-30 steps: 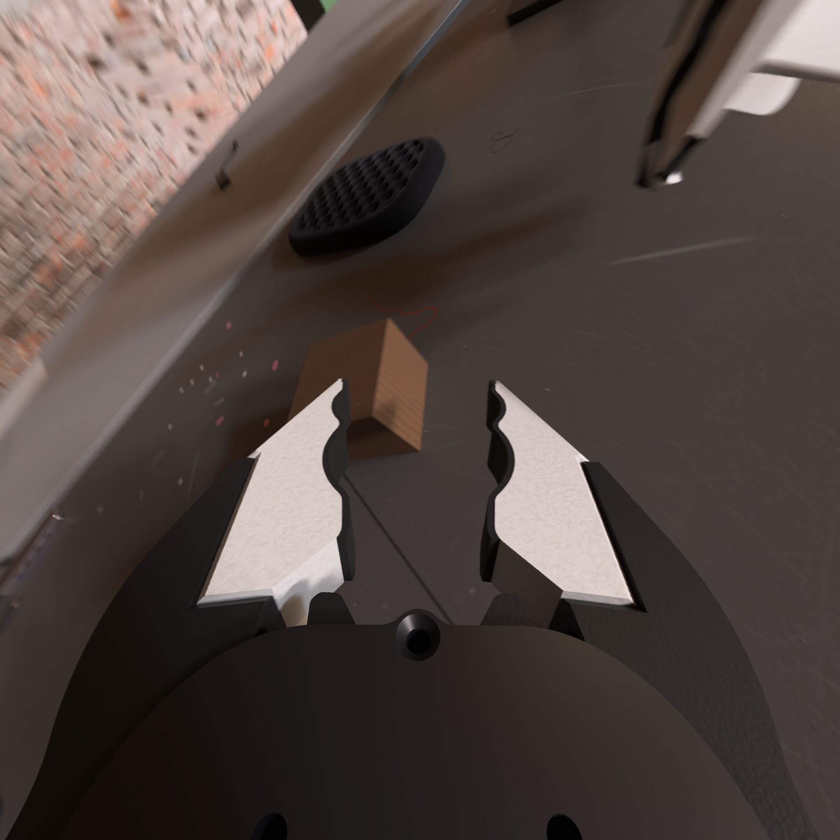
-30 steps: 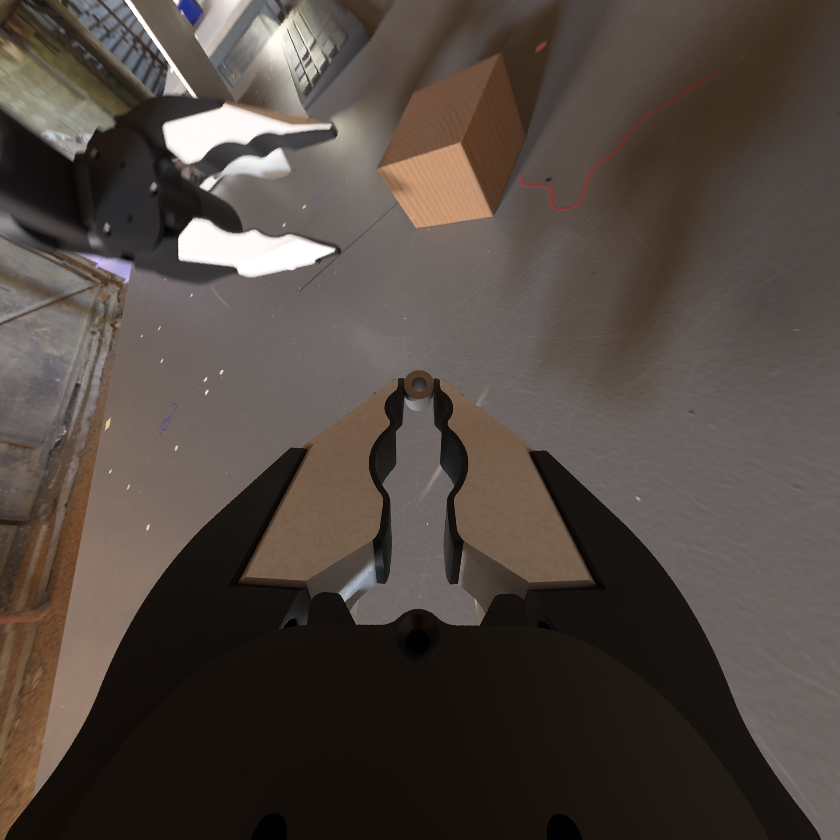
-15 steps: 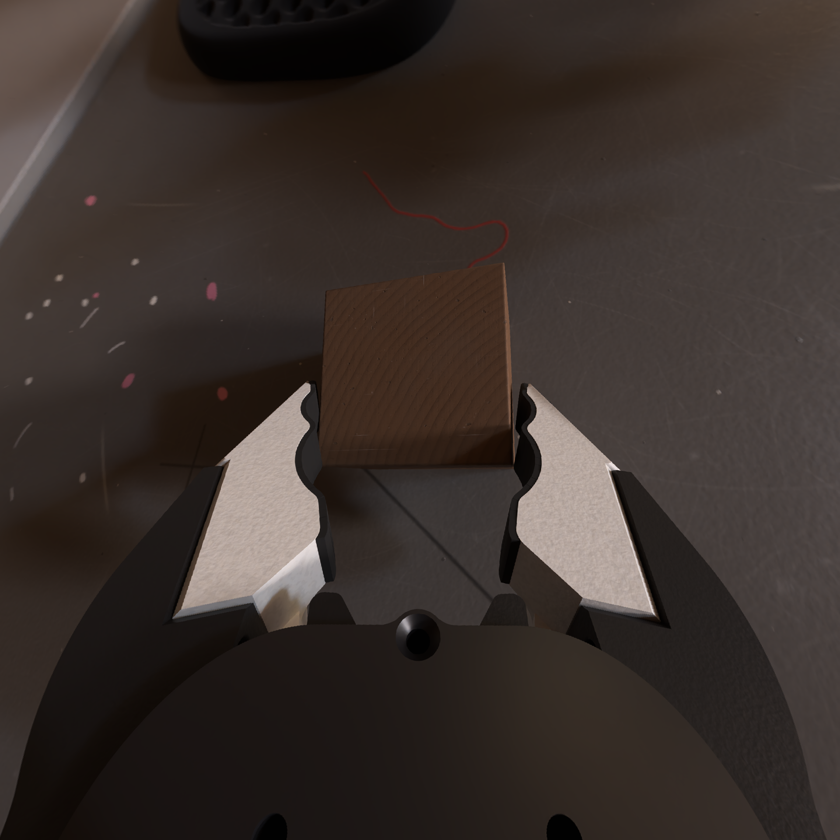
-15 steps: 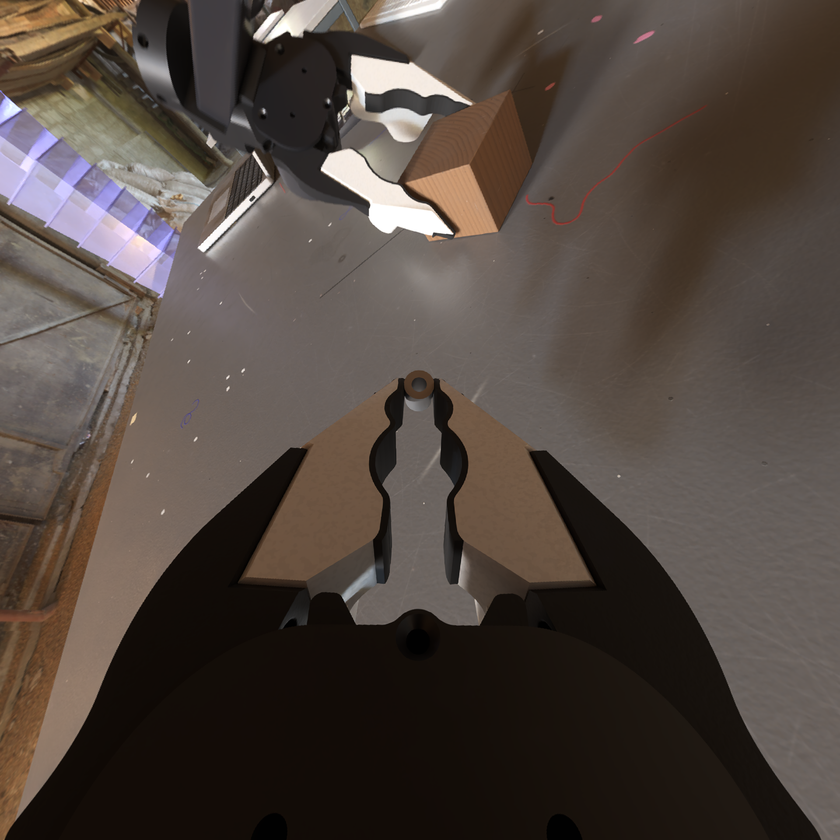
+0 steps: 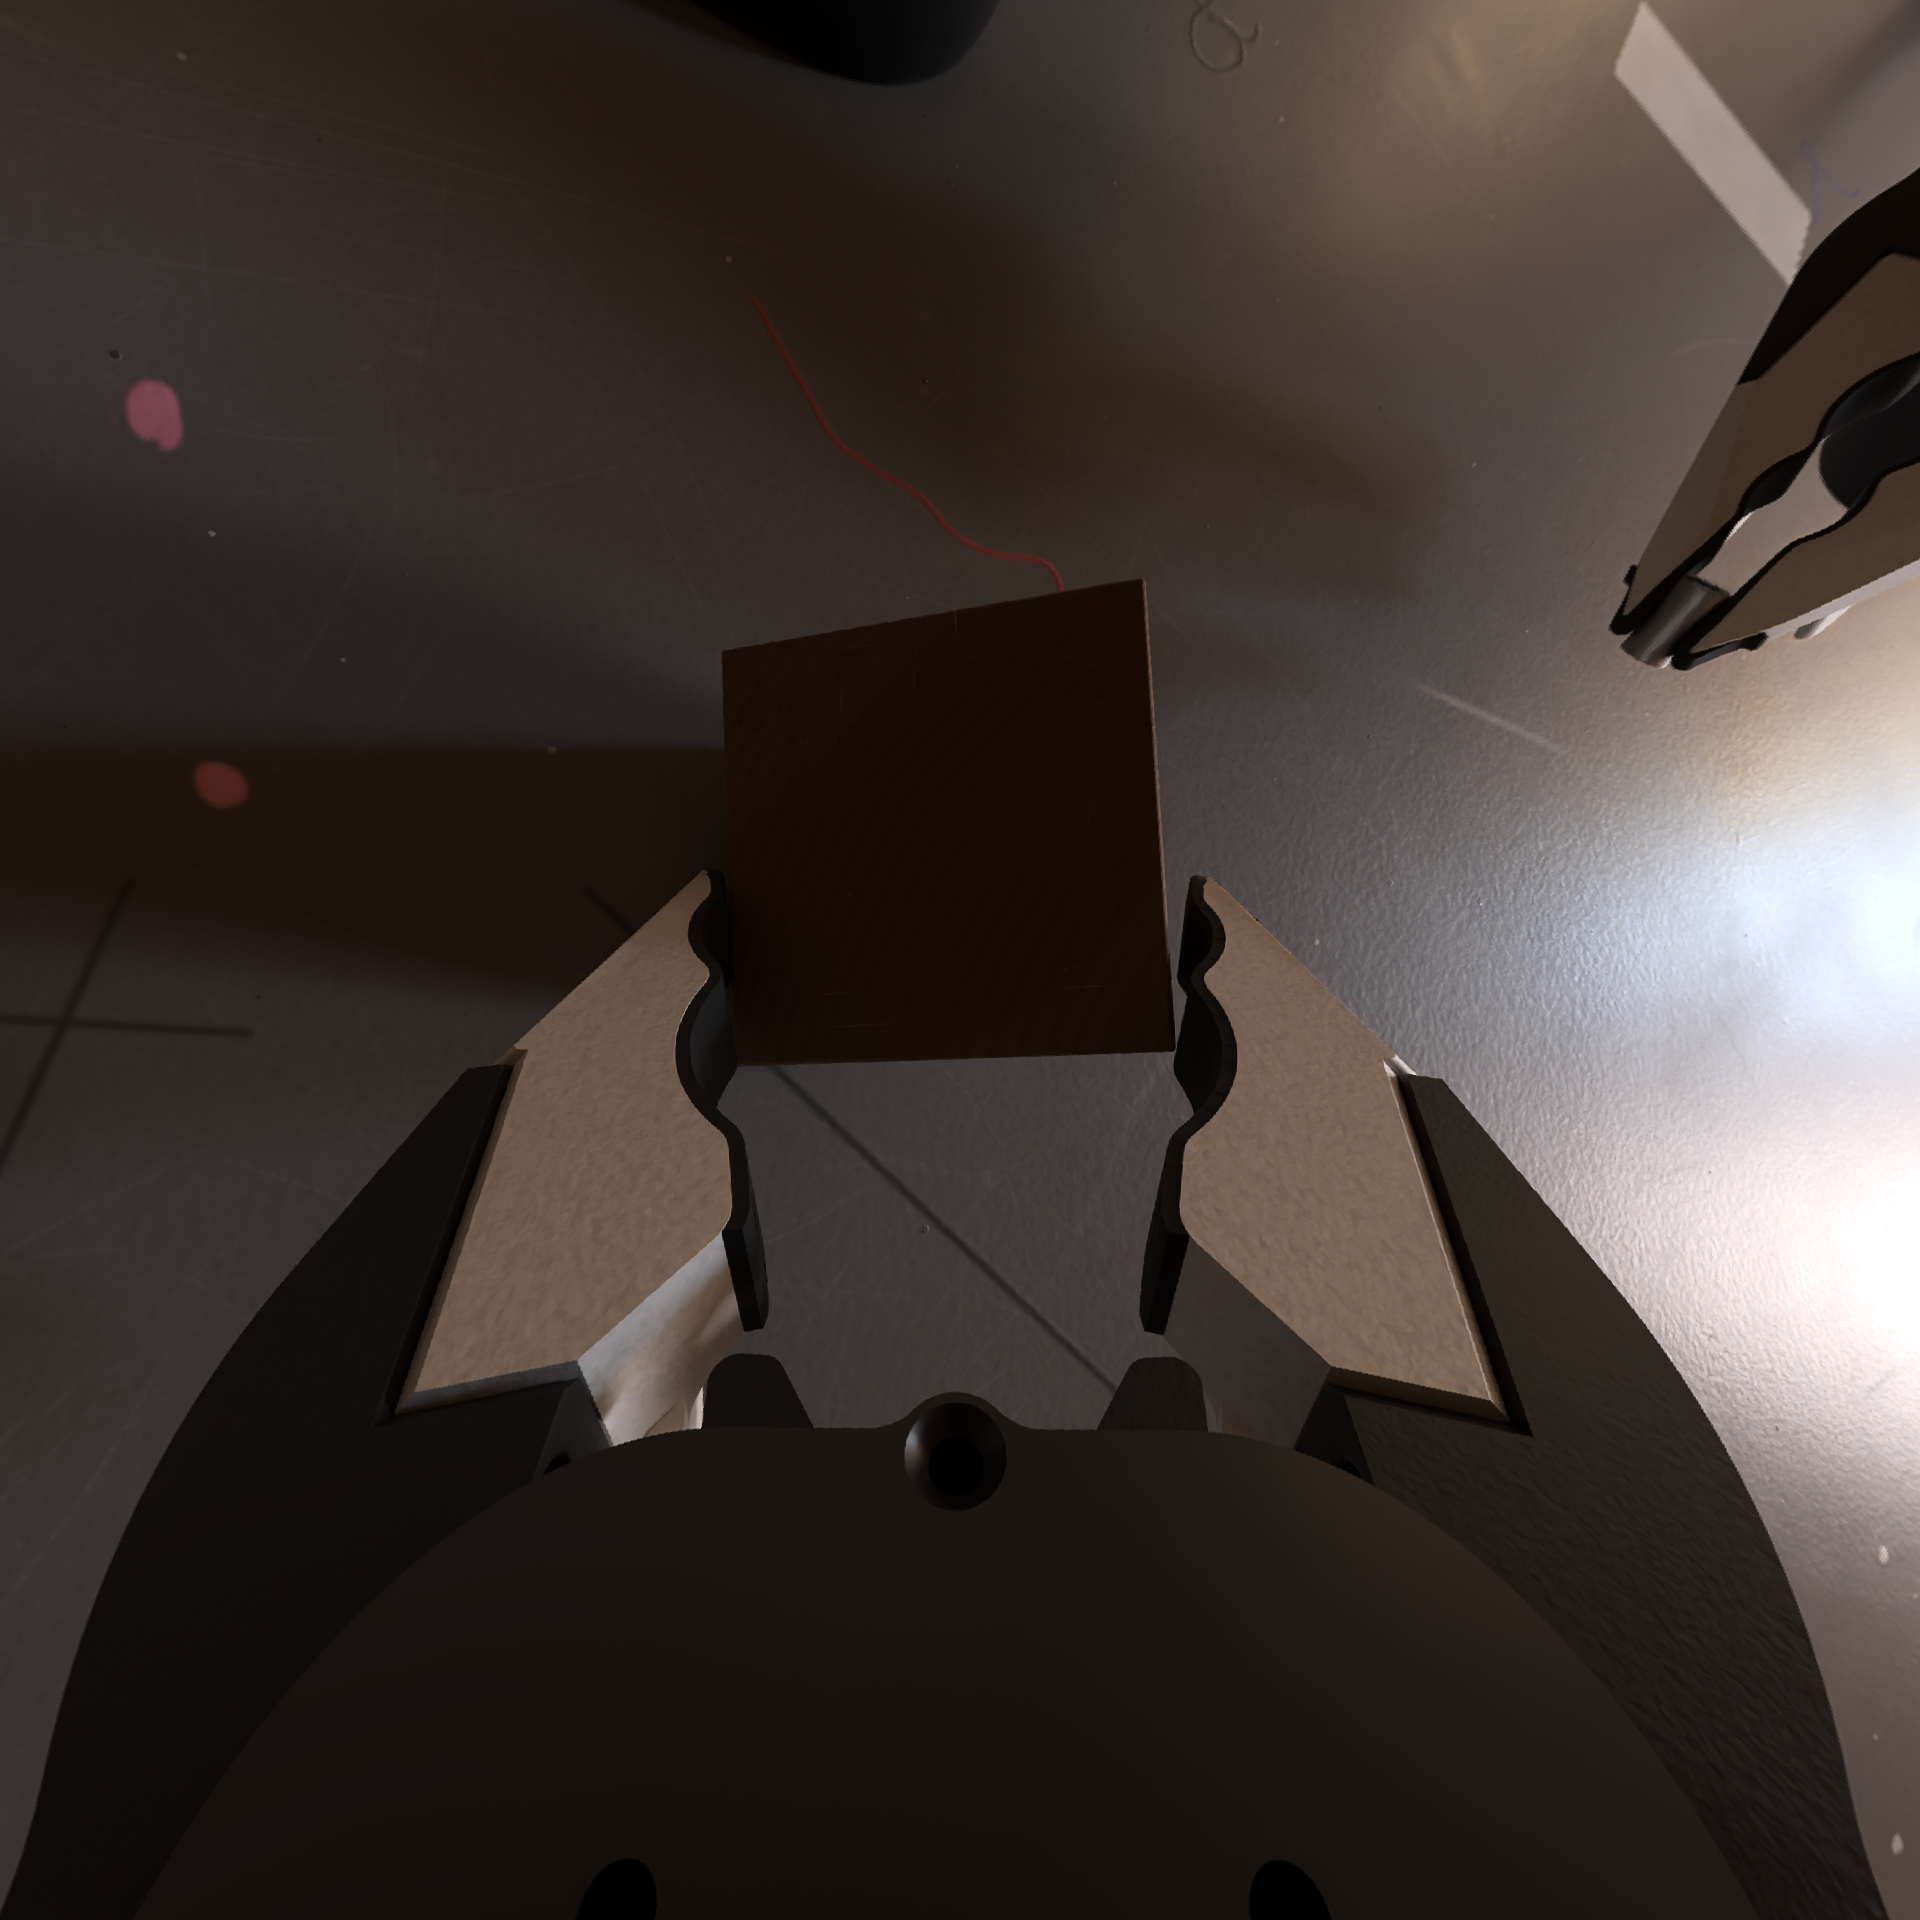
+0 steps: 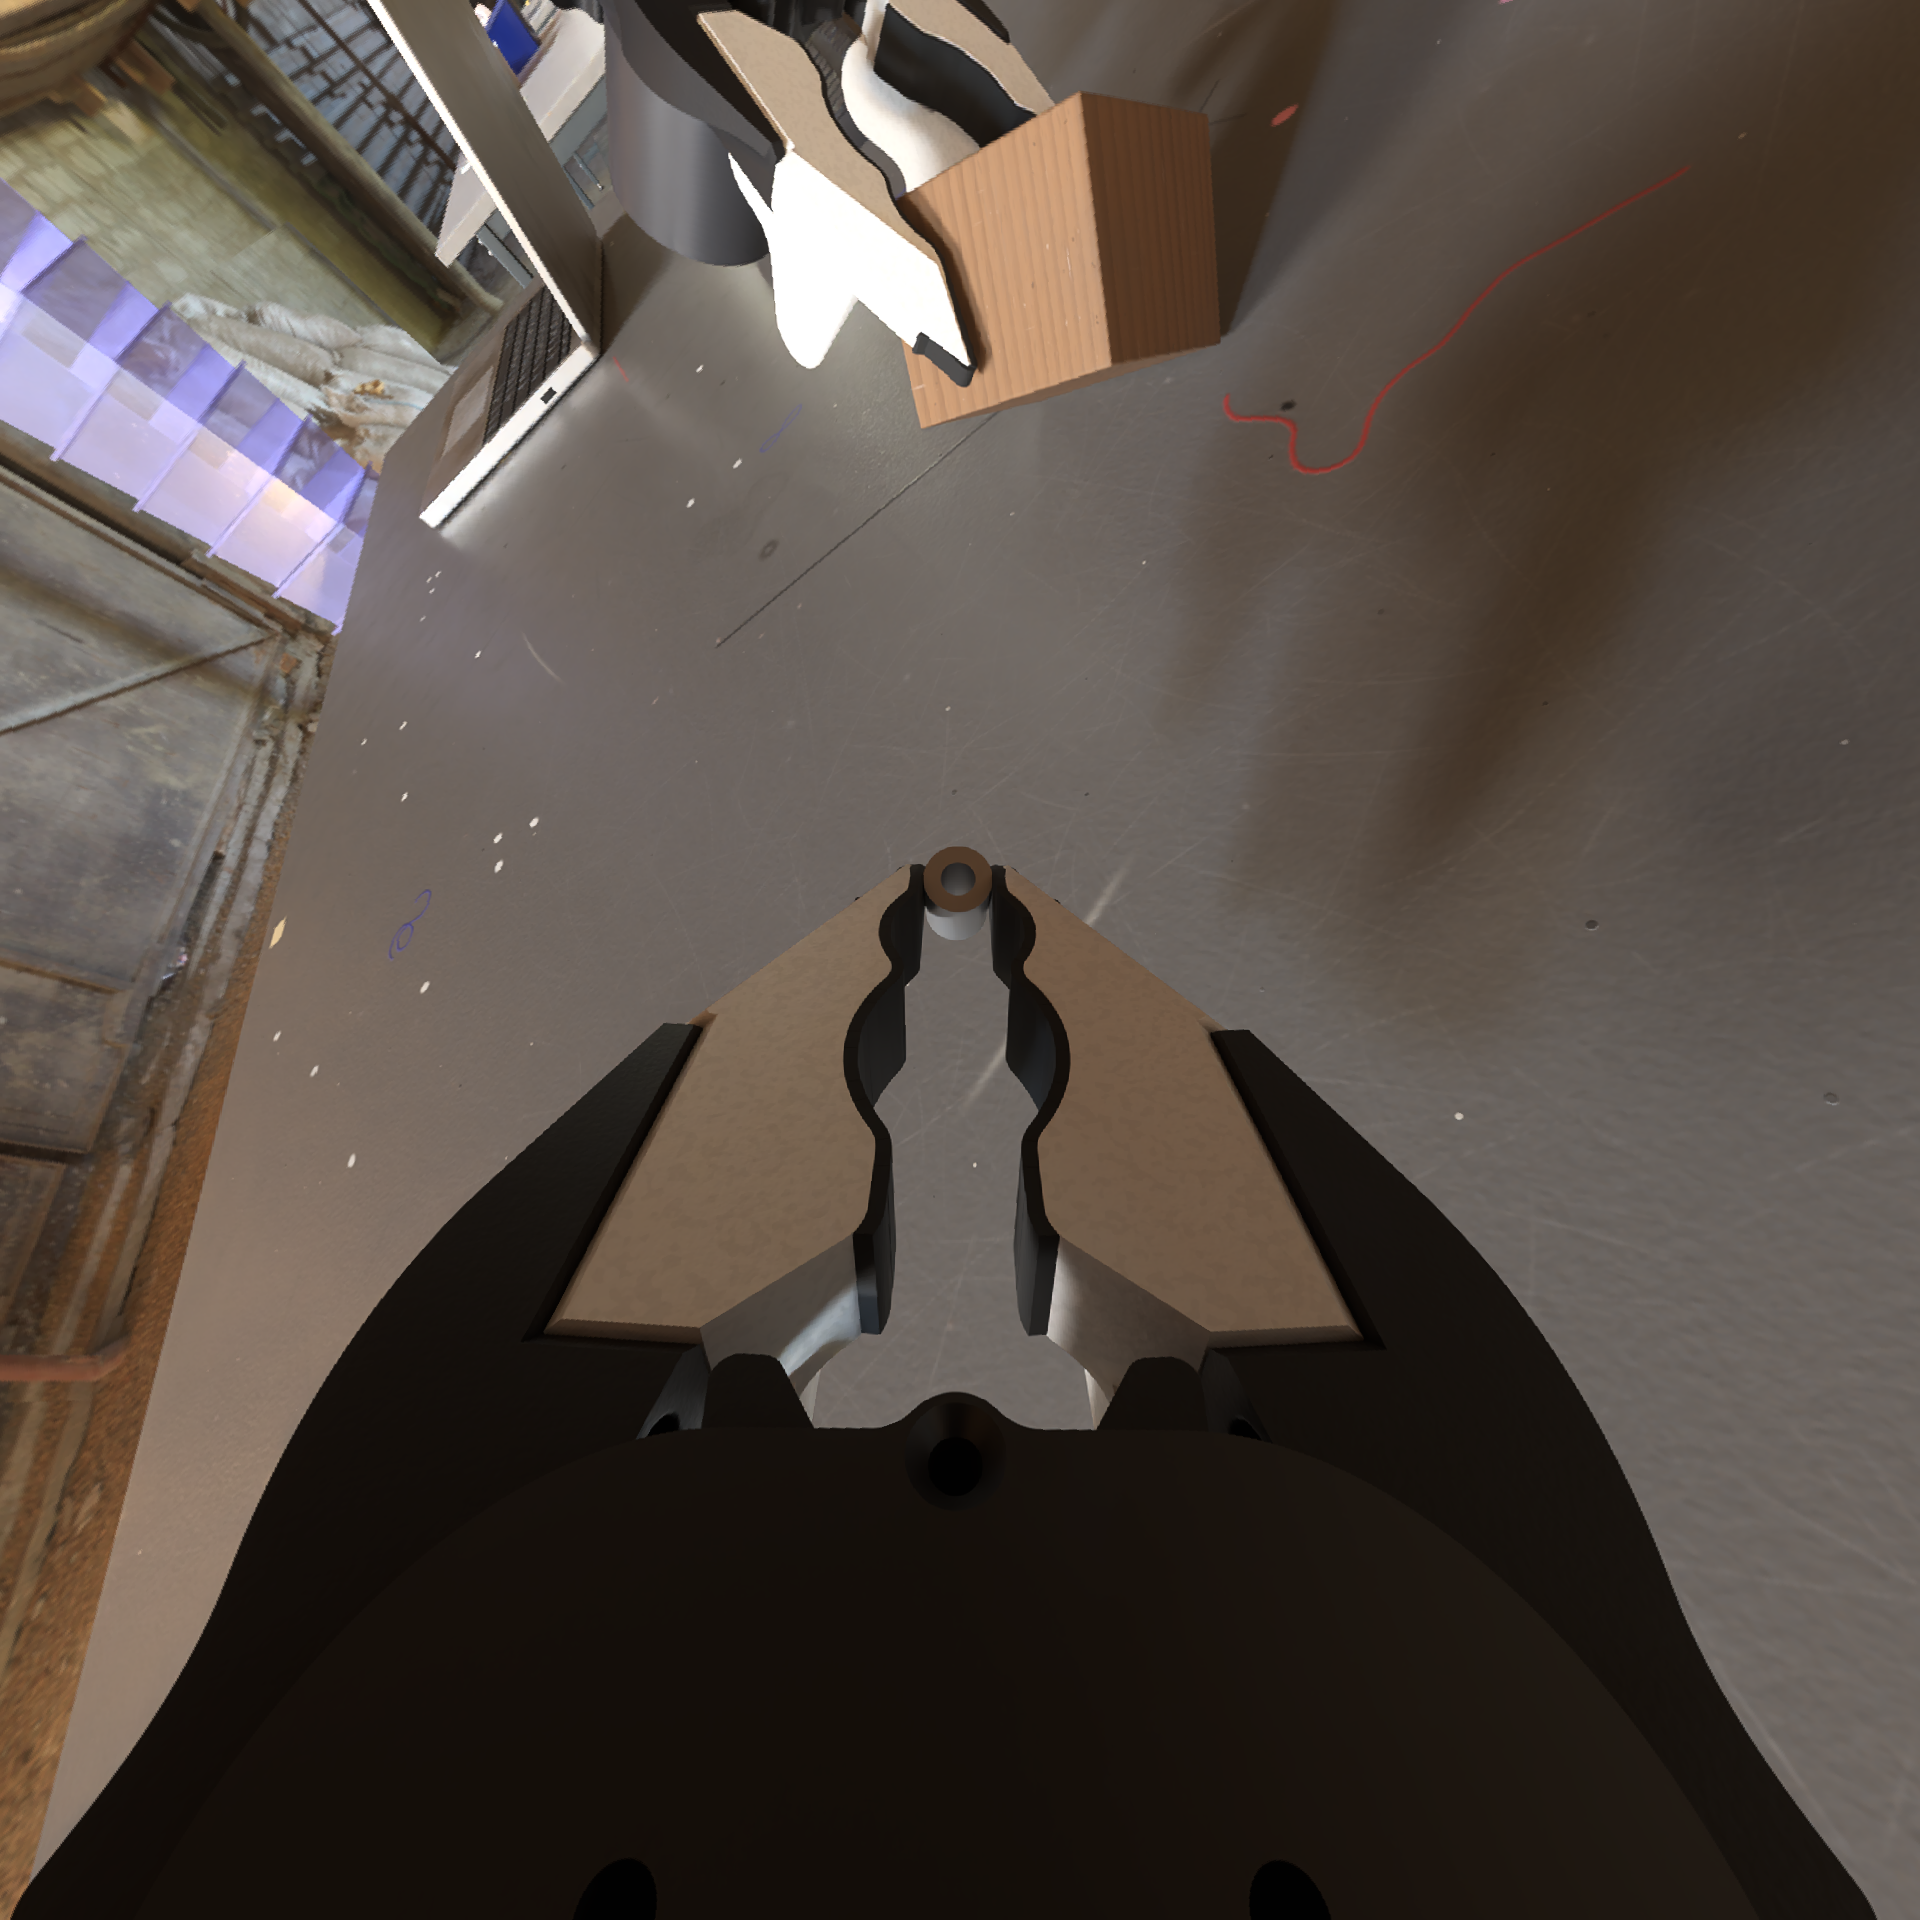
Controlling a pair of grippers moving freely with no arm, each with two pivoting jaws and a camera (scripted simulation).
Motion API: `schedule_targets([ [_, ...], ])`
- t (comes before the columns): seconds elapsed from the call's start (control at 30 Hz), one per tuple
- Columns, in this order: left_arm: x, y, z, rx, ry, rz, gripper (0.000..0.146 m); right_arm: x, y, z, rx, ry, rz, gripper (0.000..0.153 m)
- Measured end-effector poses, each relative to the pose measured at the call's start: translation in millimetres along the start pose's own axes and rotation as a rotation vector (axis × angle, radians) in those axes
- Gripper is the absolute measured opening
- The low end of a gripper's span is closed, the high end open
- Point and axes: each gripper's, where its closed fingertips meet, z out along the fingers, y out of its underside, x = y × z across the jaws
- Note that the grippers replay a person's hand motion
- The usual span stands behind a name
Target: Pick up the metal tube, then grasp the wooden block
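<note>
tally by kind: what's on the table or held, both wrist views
Wooden block: 1
Metal tube: 1
Laptop: 1
Black object at the table's far edge: 1
Gripper: 2, left gripper and right gripper
Total: 6

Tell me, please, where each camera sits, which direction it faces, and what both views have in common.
Left wrist view: sits on the left gripper, faces down along its open fingers at the wooden block between them on the grey table.
Right wrist view: sits on the right gripper, faces along its fingers, shut on the metal tube, above the table.
Shared: block, red thread, and each view shows the other gripper.
</note>
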Motion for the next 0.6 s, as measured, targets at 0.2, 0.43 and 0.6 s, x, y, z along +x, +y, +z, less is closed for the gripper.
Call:
schedule_targets([
  [0.2, 3, -2, -1, 0.070, 0.044, -0.022, 0.087, 2, 1, 5, -0.012, 0.008, 0.003, 0.012],
  [0.43, 12, 5, 6, 0.095, -0.202, 0.250, 0.087, 2, 5, 9, -0.026, 0.020, -0.019, 0.012],
  [0.6, 13, 9, 11, 0.149, -0.418, 0.440, 0.087, -2, -3, 20, -0.066, 0.019, -0.046, 0.012],
])
